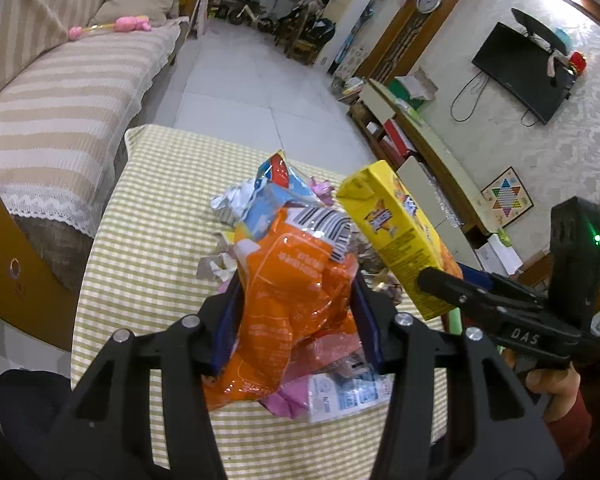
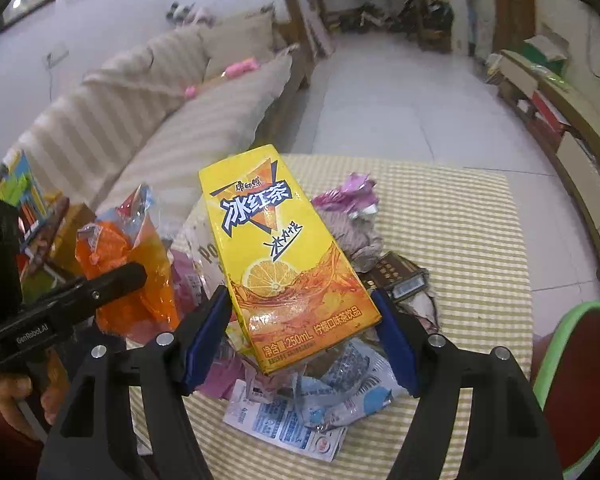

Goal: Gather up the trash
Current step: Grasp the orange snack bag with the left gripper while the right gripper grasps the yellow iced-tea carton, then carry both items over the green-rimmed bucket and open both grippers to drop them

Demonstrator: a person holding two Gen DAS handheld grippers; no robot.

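Observation:
My left gripper (image 1: 296, 280) is shut on a crumpled orange snack wrapper (image 1: 288, 300), held above the table with both blue pads pressed into its sides. My right gripper (image 2: 300, 296) is shut on a yellow iced-tea carton (image 2: 276, 240), gripped near its bottom and tilted away from me. In the left wrist view the carton (image 1: 400, 232) sits to the right of the wrapper. The right wrist view shows the orange wrapper (image 2: 132, 280) at the left. Below both lies a pile of wrappers (image 2: 300, 412) in blue, white, pink and silver foil.
The trash lies on a table with a green-and-white checked cloth (image 1: 148, 240). A striped sofa (image 1: 60, 92) runs along the left, beyond the table edge. A low cabinet (image 1: 432, 152) stands at the right wall. A red chair with a green rim (image 2: 580, 360) is close on the right.

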